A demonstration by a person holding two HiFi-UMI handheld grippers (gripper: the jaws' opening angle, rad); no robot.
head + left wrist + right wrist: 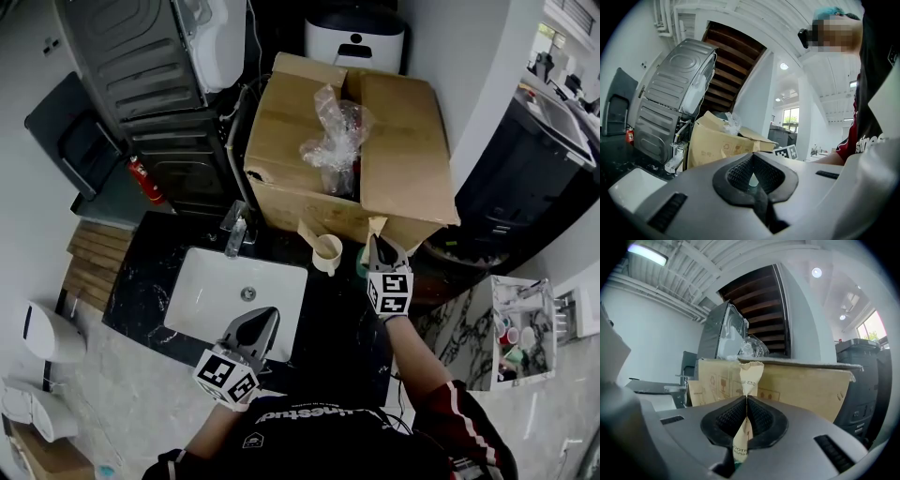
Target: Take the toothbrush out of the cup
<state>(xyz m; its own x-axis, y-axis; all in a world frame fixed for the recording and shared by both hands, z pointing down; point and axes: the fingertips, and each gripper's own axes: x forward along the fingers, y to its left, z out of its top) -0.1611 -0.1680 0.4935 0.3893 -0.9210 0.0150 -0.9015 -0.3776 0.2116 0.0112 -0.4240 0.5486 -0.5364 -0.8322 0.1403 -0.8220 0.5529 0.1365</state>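
Note:
My right gripper (378, 246) is shut on a toothbrush in a tan paper wrapper (377, 226), just in front of the cardboard box. In the right gripper view the toothbrush wrapper (751, 373) stands upright between the shut pads of the right gripper (746, 399), its top sticking out above them. A tan cup (327, 253) with a paper strip in it stands on the dark counter to the left. A green rim (362, 265) shows under the gripper, mostly hidden. My left gripper (265, 320) hangs shut and empty over the sink's front; the left gripper (753, 161) points level.
A white sink (202, 291) with a faucet (234, 232) lies in the black counter. The open cardboard box (291, 122) holding a plastic bag (333, 131) stands behind. A metal machine (141, 75) and a red extinguisher (145, 180) are at the far left.

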